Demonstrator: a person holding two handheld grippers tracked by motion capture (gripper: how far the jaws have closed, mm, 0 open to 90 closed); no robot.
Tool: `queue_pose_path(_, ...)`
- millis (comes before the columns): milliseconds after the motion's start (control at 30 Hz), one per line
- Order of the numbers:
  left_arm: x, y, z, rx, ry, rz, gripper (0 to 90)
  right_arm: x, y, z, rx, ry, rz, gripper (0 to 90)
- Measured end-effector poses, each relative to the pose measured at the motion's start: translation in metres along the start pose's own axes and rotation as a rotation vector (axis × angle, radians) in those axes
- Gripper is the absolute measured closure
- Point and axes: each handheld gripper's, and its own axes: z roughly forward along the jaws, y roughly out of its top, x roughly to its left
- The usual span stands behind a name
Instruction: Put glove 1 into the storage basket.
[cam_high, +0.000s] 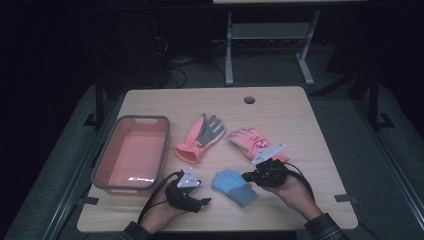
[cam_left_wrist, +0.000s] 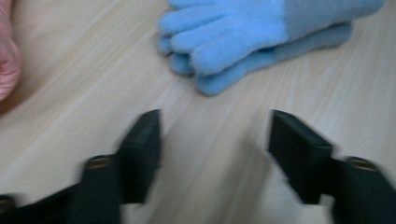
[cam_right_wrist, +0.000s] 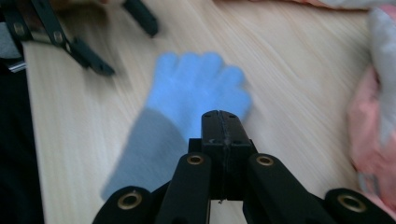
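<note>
The soft, light blue glove pair (cam_left_wrist: 261, 39) is being approached just ahead of the spread jaws of the left gripper (cam_left_wrist: 215, 140), best pinched at the cuff, while the right gripper (cam_right_wrist: 223, 122) is being held pressed together, empty, above it.

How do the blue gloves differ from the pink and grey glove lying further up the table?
The blue gloves are a stacked pair, plain knit with a grey cuff; the pink and grey glove lies single, with a grey palm. The blue gloves look smaller and sit between the two grippers; the pink and grey glove lies beside the pink tub. Both rest flat on the table.
</note>
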Motion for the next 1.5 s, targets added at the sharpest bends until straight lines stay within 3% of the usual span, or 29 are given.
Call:
queue_pose_path(133, -0.006, 0.009, -0.001, 0.01, -0.029, 0.005, 69.2, -0.011, -0.018, -0.005, -0.009, 0.003, 0.028, 89.7)
queue_pose_path(233, -0.011, 0.02, 0.003, 0.019, -0.071, 0.02, 87.5, -0.014, -0.028, -0.006, -0.01, 0.002, 0.048, 89.7)
queue_pose_path(267, -0.012, 0.022, 0.005, 0.023, -0.076, 0.025, 89.4, -0.015, -0.03, -0.005, -0.007, 0.001, 0.043, 89.7)
queue_pose_path(400, -0.022, 0.03, 0.019, 0.057, -0.098, 0.044, 89.5, -0.014, -0.034, -0.004, 0.018, 0.006, 0.047, 89.7)
queue_pose_path(533, -0.023, 0.036, 0.027, 0.069, -0.095, 0.053, 89.5, -0.013, -0.035, 0.001, 0.036, 0.02, 0.048, 89.7)
queue_pose_path(667, -0.02, 0.041, 0.033, 0.067, -0.097, 0.022, 89.4, -0.009, -0.034, 0.01, 0.054, 0.037, 0.03, 89.7)
queue_pose_path(833, -0.01, 0.045, 0.037, 0.091, -0.083, 0.024, 89.4, -0.005, -0.033, 0.012, 0.066, 0.057, 0.034, 89.7)
queue_pose_path(1167, 0.0, 0.05, 0.041, 0.085, -0.073, -0.022, 89.4, 0.007, -0.028, 0.019, 0.067, 0.098, 0.001, 89.7)
queue_pose_path(1300, 0.003, 0.053, 0.04, 0.075, -0.067, -0.029, 89.4, 0.012, -0.026, 0.022, 0.066, 0.112, -0.011, 89.8)
queue_pose_path(1400, 0.009, 0.057, 0.04, 0.087, -0.061, -0.002, 89.4, 0.015, -0.022, 0.025, 0.056, 0.127, -0.019, 89.8)
queue_pose_path(1500, 0.011, 0.059, 0.041, 0.065, -0.055, -0.026, 89.4, 0.02, -0.019, 0.03, 0.056, 0.139, -0.038, 89.8)
